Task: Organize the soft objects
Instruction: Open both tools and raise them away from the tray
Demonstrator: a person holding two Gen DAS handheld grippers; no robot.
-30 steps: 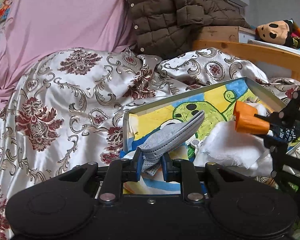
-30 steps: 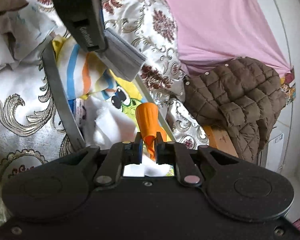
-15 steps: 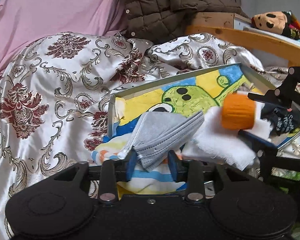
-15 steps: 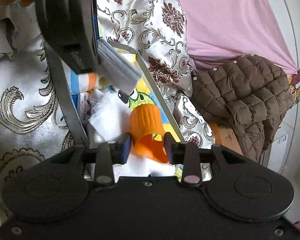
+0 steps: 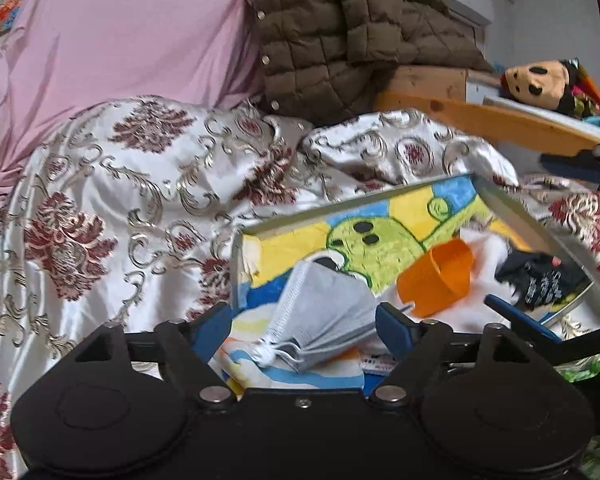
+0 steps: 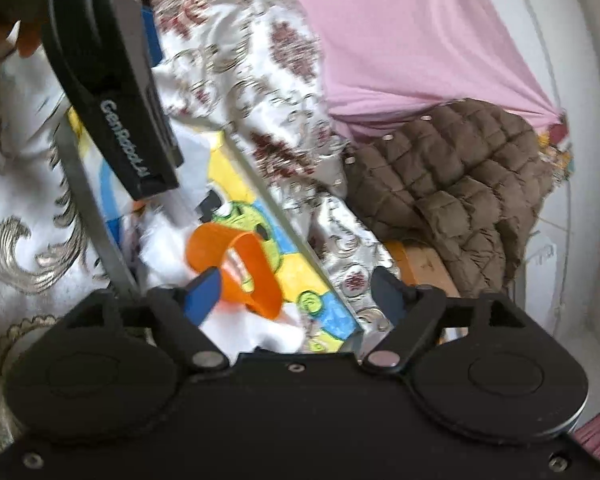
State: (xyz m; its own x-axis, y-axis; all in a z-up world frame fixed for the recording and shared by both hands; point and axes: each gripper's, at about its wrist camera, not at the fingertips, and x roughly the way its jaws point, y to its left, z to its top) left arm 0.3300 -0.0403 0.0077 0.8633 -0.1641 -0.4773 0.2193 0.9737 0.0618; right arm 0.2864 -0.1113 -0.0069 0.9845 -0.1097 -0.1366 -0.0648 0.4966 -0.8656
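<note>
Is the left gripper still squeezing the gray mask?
Apart. The left wrist view shows the left gripper just opened wide, gaps beside the mask.

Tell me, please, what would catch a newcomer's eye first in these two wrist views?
Probably the cartoon-printed tray on the floral satin bedspread, holding a grey face mask and an orange cup on a white cloth. Both the left gripper and right gripper have just been opening, the mask and cup lying loose between their jaws. Behind, a brown quilted jacket hangs over a pink sheet.

Your left gripper [image 5: 303, 320] has just been opening, jaws wide; your right gripper [image 6: 296, 286] likewise, at 3 o'clock.
</note>
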